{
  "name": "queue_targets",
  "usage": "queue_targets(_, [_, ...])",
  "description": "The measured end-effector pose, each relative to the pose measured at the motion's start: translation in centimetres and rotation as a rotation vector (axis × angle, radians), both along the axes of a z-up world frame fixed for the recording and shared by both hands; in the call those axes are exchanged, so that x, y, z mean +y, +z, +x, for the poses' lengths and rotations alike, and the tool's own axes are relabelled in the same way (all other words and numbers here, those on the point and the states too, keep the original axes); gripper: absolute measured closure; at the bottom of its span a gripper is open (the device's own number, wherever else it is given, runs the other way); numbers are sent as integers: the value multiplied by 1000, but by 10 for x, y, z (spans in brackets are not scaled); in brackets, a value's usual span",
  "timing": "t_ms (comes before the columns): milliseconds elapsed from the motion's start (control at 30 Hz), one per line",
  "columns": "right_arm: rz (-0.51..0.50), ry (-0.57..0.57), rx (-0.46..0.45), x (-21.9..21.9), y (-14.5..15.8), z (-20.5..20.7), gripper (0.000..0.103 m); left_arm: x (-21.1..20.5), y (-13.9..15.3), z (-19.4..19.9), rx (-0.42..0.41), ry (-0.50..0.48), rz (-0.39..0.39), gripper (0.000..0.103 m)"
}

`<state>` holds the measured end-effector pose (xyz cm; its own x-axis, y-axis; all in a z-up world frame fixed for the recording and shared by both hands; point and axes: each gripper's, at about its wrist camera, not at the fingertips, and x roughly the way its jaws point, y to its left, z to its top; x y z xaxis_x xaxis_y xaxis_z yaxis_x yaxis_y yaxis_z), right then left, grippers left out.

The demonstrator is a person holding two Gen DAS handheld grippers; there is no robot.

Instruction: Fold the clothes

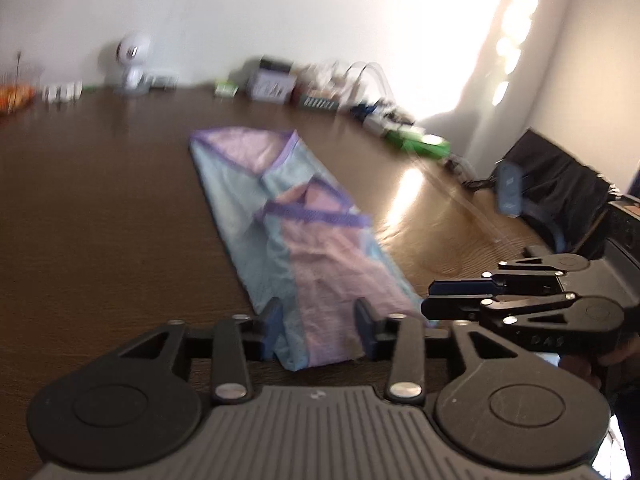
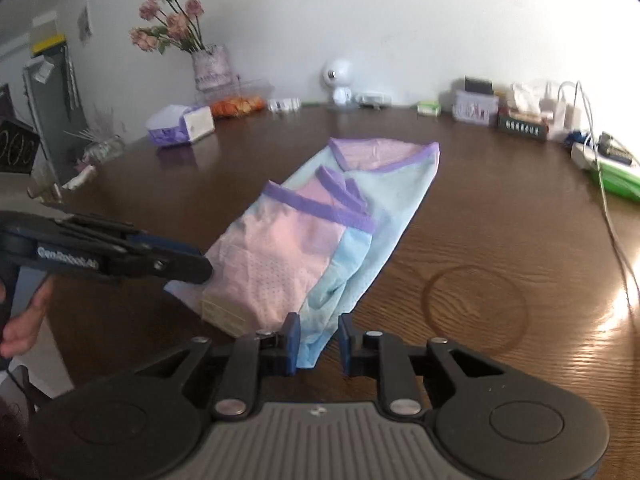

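A mesh top (image 1: 320,264) in pink and pale blue with purple trim lies folded into a long strip on the brown wooden table (image 1: 100,220). My left gripper (image 1: 318,312) is open, its fingers either side of the strip's near end without pressing it. Just to its right sits my right gripper (image 1: 427,299), seen side-on. In the right wrist view the same top (image 2: 288,256) stretches away from me. My right gripper (image 2: 319,322) is open, with the pale blue near corner lying loose between its fingers. The left gripper (image 2: 206,270) reaches over the pink near corner from the left, a hand behind it.
Along the wall stand a white camera (image 2: 340,80), small boxes (image 2: 476,106), a power strip with cables (image 2: 592,152), a tissue pack (image 2: 180,124) and a flower vase (image 2: 212,64). A black chair (image 1: 560,184) stands off the table's right edge.
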<state>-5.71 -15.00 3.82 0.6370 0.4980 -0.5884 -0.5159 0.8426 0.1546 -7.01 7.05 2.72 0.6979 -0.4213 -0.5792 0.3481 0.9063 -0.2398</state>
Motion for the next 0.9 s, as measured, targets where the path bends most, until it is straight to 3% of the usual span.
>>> queue_targets(100, [36, 64, -14, -8, 2, -8, 64, -6, 2, -11, -46, -18, 67, 50])
queue_targets(233, [12, 89, -9, -4, -11, -5, 63, -20, -8, -7, -47, 14, 190, 50])
queue_targets(333, [19, 95, -26, -4, -15, -4, 64, -24, -15, -7, -65, 17, 224, 50])
queue_targets(600, [26, 95, -49, -8, -16, -2, 60, -10, -28, 0, -71, 29, 164, 39])
queue_targets(900, [54, 80, -51, -10, -16, -1, 52, -6, -31, 2, -87, 31, 154, 27])
